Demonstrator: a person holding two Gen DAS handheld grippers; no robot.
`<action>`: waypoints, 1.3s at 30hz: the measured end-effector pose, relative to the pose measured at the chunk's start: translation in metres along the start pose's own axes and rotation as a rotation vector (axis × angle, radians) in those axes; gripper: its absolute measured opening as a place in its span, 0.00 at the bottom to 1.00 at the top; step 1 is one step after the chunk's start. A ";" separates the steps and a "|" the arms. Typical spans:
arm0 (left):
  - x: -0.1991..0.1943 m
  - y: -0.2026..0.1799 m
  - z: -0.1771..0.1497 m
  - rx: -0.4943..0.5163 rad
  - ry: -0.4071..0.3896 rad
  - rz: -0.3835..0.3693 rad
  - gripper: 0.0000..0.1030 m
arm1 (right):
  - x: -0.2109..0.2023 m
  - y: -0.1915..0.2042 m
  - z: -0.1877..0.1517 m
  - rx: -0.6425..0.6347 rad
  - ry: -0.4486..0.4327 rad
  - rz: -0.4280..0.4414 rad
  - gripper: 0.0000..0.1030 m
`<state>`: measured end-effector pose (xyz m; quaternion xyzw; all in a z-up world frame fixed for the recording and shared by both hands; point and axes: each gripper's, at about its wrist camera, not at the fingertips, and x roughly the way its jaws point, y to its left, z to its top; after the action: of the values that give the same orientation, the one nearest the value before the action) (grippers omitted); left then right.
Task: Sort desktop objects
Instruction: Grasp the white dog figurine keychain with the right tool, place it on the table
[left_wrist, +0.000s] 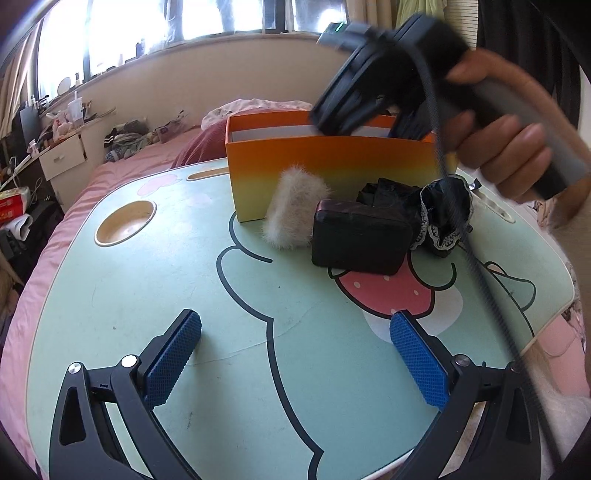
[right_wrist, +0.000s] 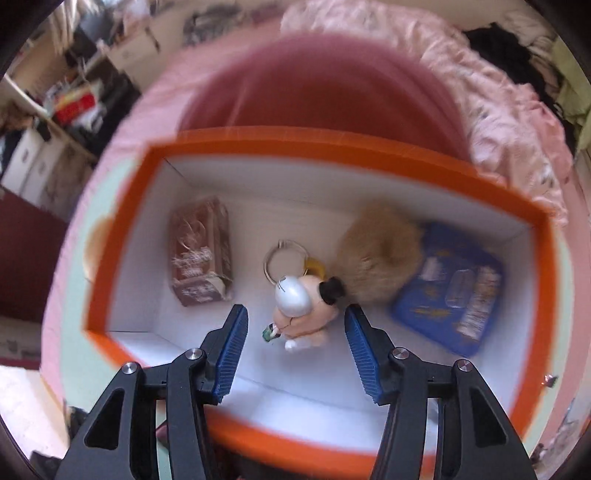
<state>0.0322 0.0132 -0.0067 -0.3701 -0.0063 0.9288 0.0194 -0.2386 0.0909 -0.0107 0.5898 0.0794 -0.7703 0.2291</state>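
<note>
With fingers spread and empty, the right gripper (right_wrist: 295, 354) should lift straight out of the orange cardboard box (right_wrist: 122, 206), clear of the plush keychain (right_wrist: 306, 314) at its twelve o'clock; the left gripper (left_wrist: 295, 358) waits spread, empty.

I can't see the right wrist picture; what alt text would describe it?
An open gripper hangs over an orange box with a white inside, holding nothing. In the box lie a brown packet, a small doll keychain with a furry tan pom-pom, and a blue packet.
</note>
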 end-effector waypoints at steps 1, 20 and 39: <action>0.000 -0.001 0.000 0.001 0.000 0.001 0.99 | 0.002 0.002 -0.003 -0.005 0.003 -0.026 0.46; 0.002 0.000 0.001 -0.002 -0.003 0.000 0.99 | -0.142 -0.005 -0.107 -0.080 -0.444 0.082 0.32; 0.003 -0.002 0.002 -0.006 -0.004 0.007 0.99 | -0.067 -0.024 -0.148 -0.006 -0.449 0.006 0.47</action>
<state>0.0288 0.0152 -0.0072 -0.3686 -0.0077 0.9295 0.0150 -0.1070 0.1871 0.0062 0.4032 0.0269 -0.8813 0.2450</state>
